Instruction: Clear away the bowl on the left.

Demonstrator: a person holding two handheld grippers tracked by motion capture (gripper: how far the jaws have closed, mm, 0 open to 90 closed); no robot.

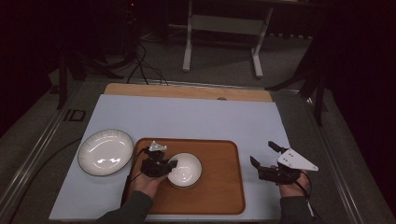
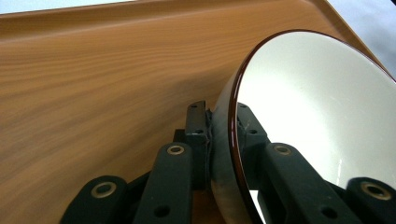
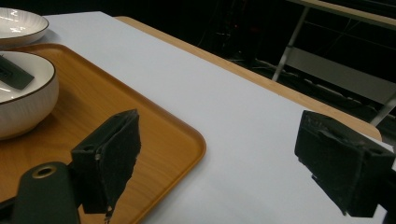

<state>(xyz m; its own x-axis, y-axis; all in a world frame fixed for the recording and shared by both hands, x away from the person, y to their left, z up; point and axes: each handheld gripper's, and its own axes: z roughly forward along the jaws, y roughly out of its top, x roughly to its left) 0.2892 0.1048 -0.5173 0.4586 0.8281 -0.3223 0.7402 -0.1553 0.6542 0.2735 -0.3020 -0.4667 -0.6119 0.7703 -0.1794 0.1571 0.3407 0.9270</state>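
Observation:
A white bowl (image 1: 185, 170) with a dark rim stands on a wooden tray (image 1: 219, 186), left of the tray's middle. My left gripper (image 1: 172, 164) is shut on the bowl's left rim. In the left gripper view the bowl (image 2: 317, 102) has its wall pinched between the jaws of the left gripper (image 2: 219, 121), one jaw inside and one outside, above the tray (image 2: 93, 70). My right gripper (image 1: 262, 152) stands open just right of the tray with nothing between its jaws. The right gripper view has this right gripper (image 3: 219, 140) over the tray's corner (image 3: 154, 135), with the bowl (image 3: 18, 98) to the left.
A white ridged plate (image 1: 105, 152) with a dark rim lies on the pale mat (image 1: 187, 116) left of the tray, also the plate (image 3: 18, 23) in the right gripper view. The table's wooden edge (image 1: 187, 91) runs along the back. A white-legged frame (image 1: 222, 28) stands on the floor beyond.

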